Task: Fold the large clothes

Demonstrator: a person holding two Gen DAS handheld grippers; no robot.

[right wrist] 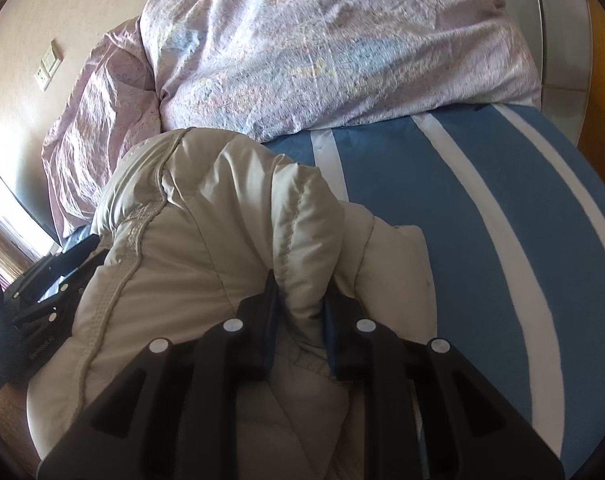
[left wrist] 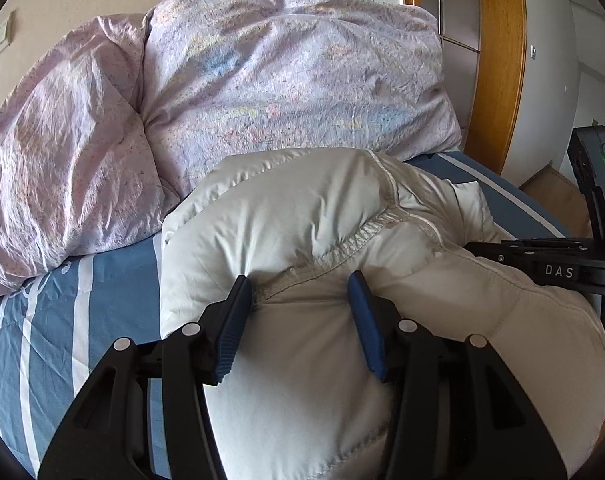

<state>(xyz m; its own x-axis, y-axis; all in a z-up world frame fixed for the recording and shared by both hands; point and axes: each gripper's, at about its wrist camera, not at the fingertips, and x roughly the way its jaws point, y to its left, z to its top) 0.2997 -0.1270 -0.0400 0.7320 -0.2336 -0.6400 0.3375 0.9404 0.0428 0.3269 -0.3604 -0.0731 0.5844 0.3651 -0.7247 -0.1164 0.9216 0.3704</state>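
A puffy off-white down jacket [left wrist: 286, 216] lies bunched on a blue-and-white striped bed sheet [left wrist: 102, 280]. My left gripper [left wrist: 300, 280] presses into the jacket by a seam, its blue pads spread wide with padding bulging between them. In the right wrist view the jacket [right wrist: 206, 216] fills the lower left. My right gripper [right wrist: 300, 284] is shut on a thick fold of the jacket. The right gripper's body [left wrist: 558, 268] shows at the right edge of the left wrist view, and the left gripper's body [right wrist: 50, 304] at the left edge of the right wrist view.
A crumpled pink floral duvet [left wrist: 238, 80] is piled at the back of the bed, also in the right wrist view [right wrist: 322, 48]. A wooden door frame [left wrist: 502, 60] stands at the right. The striped sheet [right wrist: 482, 220] stretches right of the jacket. A wall switch [right wrist: 48, 66] is at the left.
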